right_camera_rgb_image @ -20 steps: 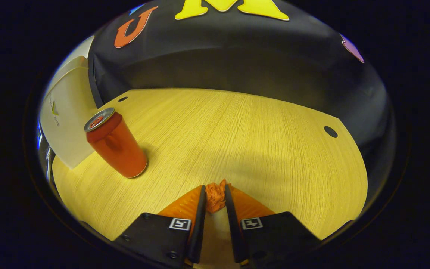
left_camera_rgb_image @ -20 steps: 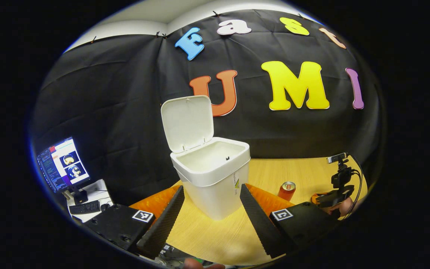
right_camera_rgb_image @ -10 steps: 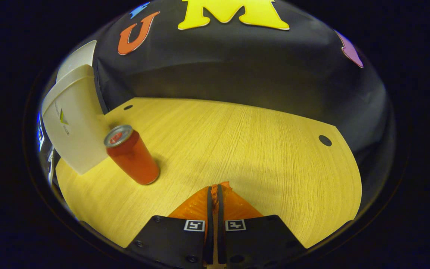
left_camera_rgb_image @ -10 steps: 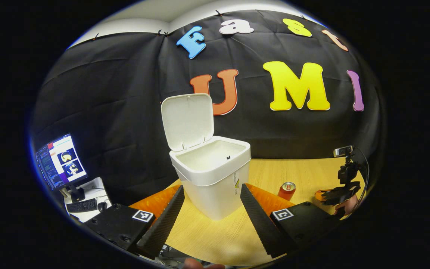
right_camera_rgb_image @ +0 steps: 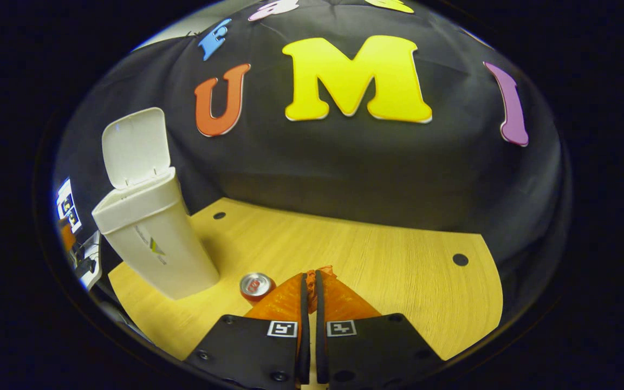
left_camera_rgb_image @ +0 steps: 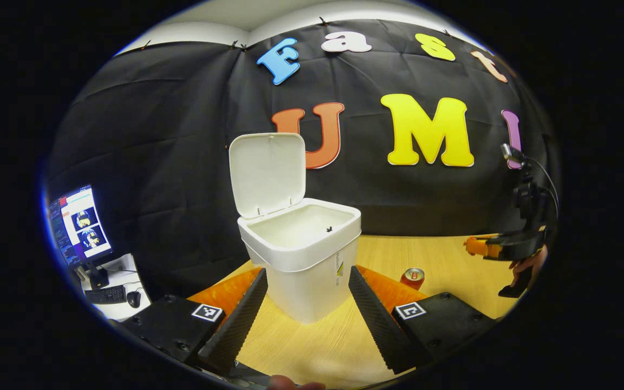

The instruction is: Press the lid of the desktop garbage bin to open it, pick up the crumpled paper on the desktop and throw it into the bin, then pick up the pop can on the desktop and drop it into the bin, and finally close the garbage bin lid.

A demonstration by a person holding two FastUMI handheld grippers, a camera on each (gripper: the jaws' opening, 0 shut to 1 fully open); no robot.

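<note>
Left gripper view: bin point(left_camera_rgb_image: 304, 254) lid point(left_camera_rgb_image: 267, 173) up, left claw point(left_camera_rgb_image: 304, 319) wide open; right claw point(right_camera_rgb_image: 310, 287) pinches crumpled paper point(right_camera_rgb_image: 325, 269).

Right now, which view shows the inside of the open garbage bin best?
The left gripper view: it looks into the garbage bin past the raised lid, showing the inner walls. The right gripper view shows that bin from the side, low at left, its interior hidden.
</note>
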